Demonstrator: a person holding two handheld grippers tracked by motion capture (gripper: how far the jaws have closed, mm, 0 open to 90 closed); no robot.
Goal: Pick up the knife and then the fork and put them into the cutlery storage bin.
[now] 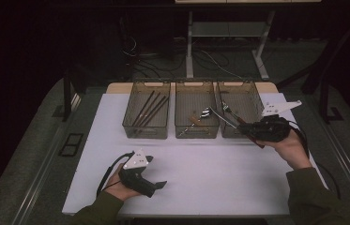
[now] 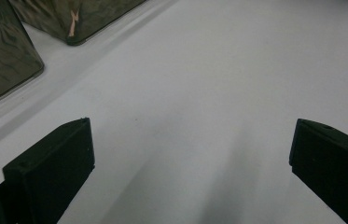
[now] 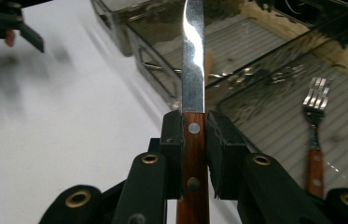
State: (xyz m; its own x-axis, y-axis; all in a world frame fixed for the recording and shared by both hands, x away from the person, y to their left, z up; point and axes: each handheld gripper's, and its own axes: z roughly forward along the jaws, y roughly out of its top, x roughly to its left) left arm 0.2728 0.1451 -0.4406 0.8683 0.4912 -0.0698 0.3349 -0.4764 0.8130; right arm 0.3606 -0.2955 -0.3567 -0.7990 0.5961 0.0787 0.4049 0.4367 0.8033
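From the high view, my right hand-held gripper (image 1: pixel 252 129) sits at the right of the frame, clamped on a wooden-handled knife (image 1: pixel 229 120) whose blade reaches over the right-hand bin (image 1: pixel 255 101) toward the middle bin (image 1: pixel 197 132), while my left hand-held gripper (image 1: pixel 156 185) rests lower left on the white tabletop (image 1: pixel 219 173), with a dark room and desk legs beyond. In the left gripper view, its jaws stand wide apart with nothing between them, bare tabletop ahead and bin corners at upper left. In the right gripper view, the jaws pinch the knife's riveted handle, the blade running straight up, a fork (image 3: pixel 315 121) lying in the bin at right; I judge I'm mid-carry, and next must swing the blade over the correct bin, lower it and let go.
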